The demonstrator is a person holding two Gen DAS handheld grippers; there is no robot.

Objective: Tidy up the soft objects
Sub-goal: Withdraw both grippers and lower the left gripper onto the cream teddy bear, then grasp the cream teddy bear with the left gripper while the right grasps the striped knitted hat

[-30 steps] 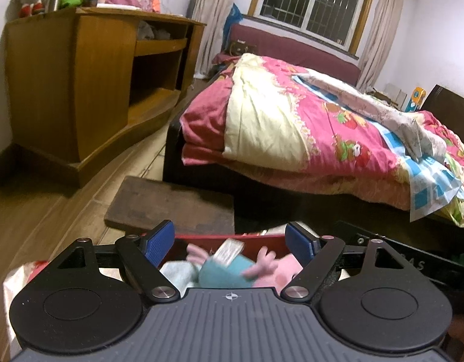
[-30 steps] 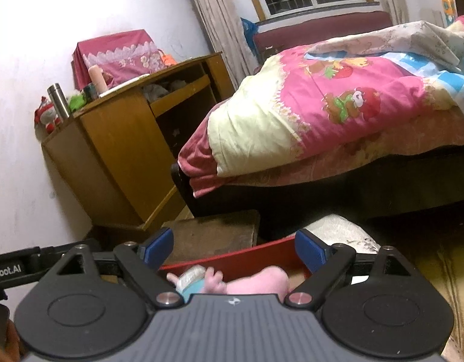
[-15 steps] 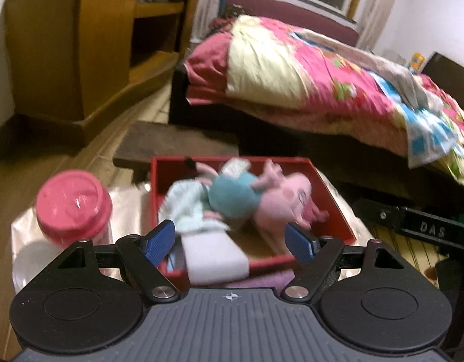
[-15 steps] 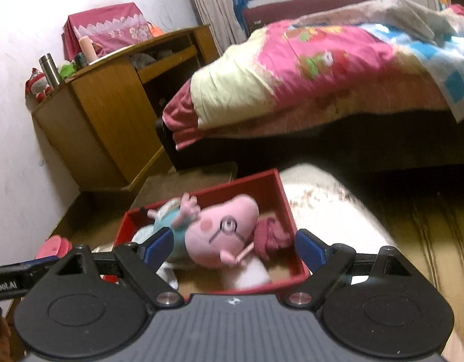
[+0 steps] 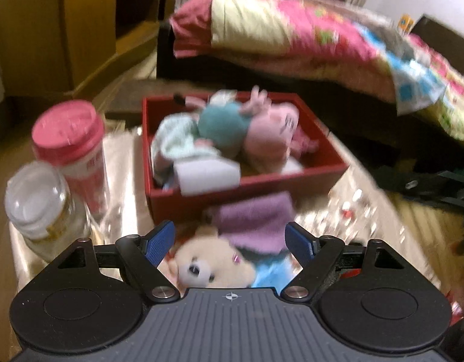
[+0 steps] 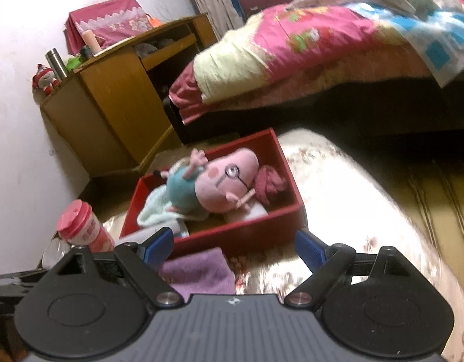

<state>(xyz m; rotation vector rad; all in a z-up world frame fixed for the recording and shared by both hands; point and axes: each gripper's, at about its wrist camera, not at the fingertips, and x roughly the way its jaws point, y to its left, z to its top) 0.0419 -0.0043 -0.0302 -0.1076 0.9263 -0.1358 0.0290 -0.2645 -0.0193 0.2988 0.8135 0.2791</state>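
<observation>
Claws: left (image 5: 230, 242), right (image 6: 233, 246) wide open, empty; purple cloth (image 6: 198, 270), possibly bear (image 5: 213, 264), before red box (image 6: 262, 232).

The box (image 5: 247, 187) sat ahead of the left gripper (image 5: 230, 241), with the pig plush (image 5: 256, 126) lying in it on a cloth (image 5: 174, 141). A folded towel (image 5: 256, 220) lay between box and gripper, the bear plush (image 5: 207, 262) nearest (partly under the towel). Two jars (image 5: 68, 138) stood left of the box; the bed (image 5: 292, 30) lay beyond.
</observation>
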